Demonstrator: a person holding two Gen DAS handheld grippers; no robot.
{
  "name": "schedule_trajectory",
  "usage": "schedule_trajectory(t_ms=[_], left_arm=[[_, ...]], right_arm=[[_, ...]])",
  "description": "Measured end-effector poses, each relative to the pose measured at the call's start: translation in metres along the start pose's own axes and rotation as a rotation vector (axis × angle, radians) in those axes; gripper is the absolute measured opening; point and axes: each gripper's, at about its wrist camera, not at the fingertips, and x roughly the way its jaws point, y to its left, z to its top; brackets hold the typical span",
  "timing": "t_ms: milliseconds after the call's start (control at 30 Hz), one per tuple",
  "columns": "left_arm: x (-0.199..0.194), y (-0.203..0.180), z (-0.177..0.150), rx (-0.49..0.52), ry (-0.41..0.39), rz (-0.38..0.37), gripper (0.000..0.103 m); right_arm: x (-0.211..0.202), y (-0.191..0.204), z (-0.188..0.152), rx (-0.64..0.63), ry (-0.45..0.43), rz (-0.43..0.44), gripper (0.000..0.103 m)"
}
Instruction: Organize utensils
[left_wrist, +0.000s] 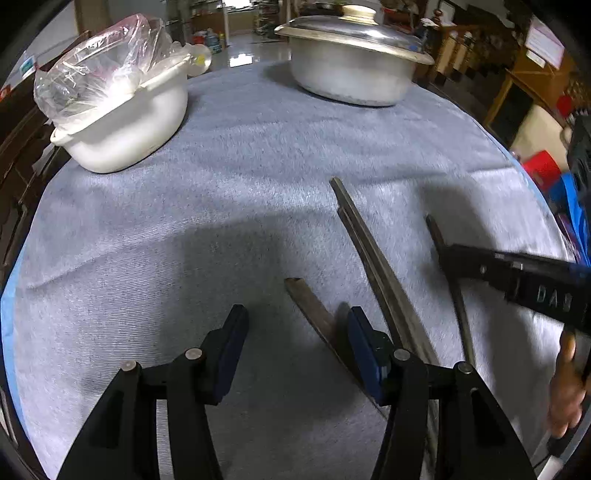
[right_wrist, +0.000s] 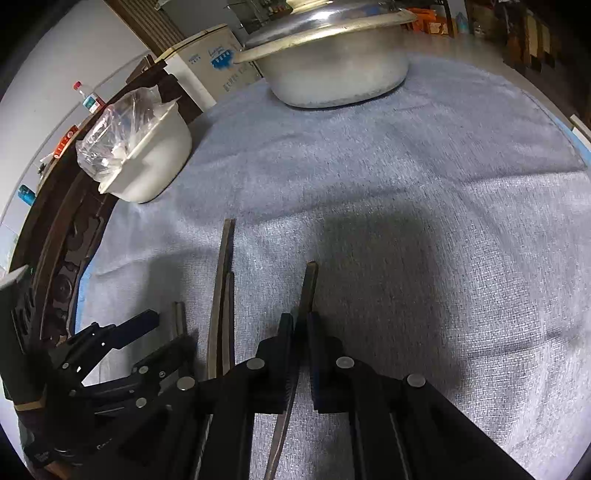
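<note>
Two tools are in my hands, and only one has anything in it. My right tool has its jaws pressed together on one chopstick, whose blunt end sticks out past the pads toward the middle of the tabletop while its thin end runs back under the tool. My left tool stands about half open with nothing between the pads; it hangs just over the cloth near the front edge, its right pad beside another loose stick.

Between the two tools lies a pair set side by side, touching along their length and pointing toward the far edge, though their ends are not level with each other. That pair looks to me like the sorted part of the job. The stick I hold and the one by my left tool are, I judge, what is left to line up, so I would put the work at roughly halfway.

Farther out, a white pot with a plastic bag in it sits at the far left corner, and a lidded metal pot sits at the far edge. Neither holds any stick that I can see.
</note>
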Motion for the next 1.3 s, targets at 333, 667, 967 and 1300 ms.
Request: schedule_trajectory(t_ms=[333, 667, 967, 1300], left_arm=[[-0.018, 0.027, -0.024, -0.025, -0.013, -0.088, 0.057], [-0.016, 0.024, -0.026, -0.077, -0.008, -0.035, 0.057], [-0.009, 0.024, -0.010, -0.101, 0.030, 0.012, 0.059], [-0.009, 0.020, 0.052, -0.145, 0.044, -0.030, 0.044]], right_arm=[[-0.005, -0.011, -0.009, 0.019, -0.004, 0.038, 0.008], [-0.010, -0.012, -0.017, 0.012, -0.024, 0.029, 0.008], [-0.015, -0.024, -0.026, 0.048, -0.019, 0.077, 0.008], [-0.022, -0.024, -0.033, 0.005, -0.012, 0.067, 0.008]])
